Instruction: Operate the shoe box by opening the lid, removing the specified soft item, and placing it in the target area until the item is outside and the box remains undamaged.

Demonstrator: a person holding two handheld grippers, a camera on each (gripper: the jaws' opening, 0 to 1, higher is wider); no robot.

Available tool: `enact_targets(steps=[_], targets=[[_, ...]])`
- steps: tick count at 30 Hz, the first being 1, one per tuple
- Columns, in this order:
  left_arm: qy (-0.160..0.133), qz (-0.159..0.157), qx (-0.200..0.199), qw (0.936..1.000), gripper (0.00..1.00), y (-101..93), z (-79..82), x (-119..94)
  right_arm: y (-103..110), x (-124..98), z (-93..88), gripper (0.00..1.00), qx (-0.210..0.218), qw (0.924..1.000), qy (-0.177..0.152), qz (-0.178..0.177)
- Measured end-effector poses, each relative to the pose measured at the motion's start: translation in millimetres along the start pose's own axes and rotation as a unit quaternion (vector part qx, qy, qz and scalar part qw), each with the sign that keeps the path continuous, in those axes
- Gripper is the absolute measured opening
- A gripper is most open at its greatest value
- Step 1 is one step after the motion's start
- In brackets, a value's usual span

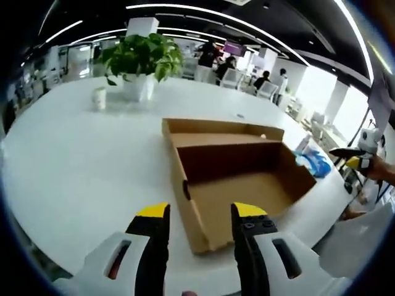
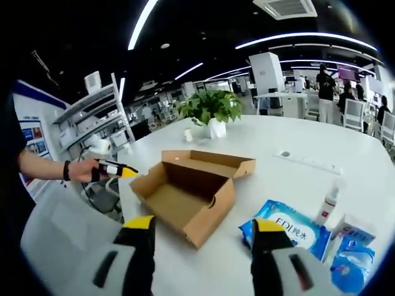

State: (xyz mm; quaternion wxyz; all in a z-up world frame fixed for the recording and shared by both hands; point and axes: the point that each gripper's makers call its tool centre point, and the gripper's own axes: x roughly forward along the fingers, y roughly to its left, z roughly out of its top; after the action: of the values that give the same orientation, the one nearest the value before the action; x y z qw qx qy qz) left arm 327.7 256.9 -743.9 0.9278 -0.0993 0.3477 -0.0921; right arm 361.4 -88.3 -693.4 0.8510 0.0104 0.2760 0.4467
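Both tongs (image 1: 200, 213) (image 2: 203, 227) agape before open shoe box (image 1: 241, 185) (image 2: 185, 191).

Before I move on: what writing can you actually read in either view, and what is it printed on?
"EDI" with two Chinese characters that look like "纯水": on the blue wipes pack lying on the table, right gripper view.
Small box and small bottle beside the pack: print too small to read.
Posters on the blue wall board: blurred, unreadable.
Cardboard shoe box, open and empty: no print visible.

One shoe box (image 2: 188, 191), two wipe packs (image 2: 296, 231), one plant (image 2: 211, 108)
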Motion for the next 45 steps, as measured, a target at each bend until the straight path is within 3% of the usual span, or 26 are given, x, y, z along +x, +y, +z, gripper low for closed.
enact_targets(steps=[9,14,35,45], targets=[[0.031,0.015,-0.01,0.9993,0.33,6.1,-13.3,11,9,-10,2.2,0.63,0.007,0.9999,-0.01,-0.008],[0.047,0.018,-0.01,0.9987,0.23,6.0,-20.1,16,13,-12,1.4,0.66,0.006,0.9998,-0.01,-0.013],[0.084,0.034,-0.029,0.9955,0.15,7.3,-37.6,31,9,-21,0.6,0.68,0.012,0.9993,-0.016,-0.033],[0.086,0.082,-0.04,0.9921,0.08,14.1,-36.9,33,10,-19,-7.7,0.67,0.024,0.9989,-0.005,-0.039]])
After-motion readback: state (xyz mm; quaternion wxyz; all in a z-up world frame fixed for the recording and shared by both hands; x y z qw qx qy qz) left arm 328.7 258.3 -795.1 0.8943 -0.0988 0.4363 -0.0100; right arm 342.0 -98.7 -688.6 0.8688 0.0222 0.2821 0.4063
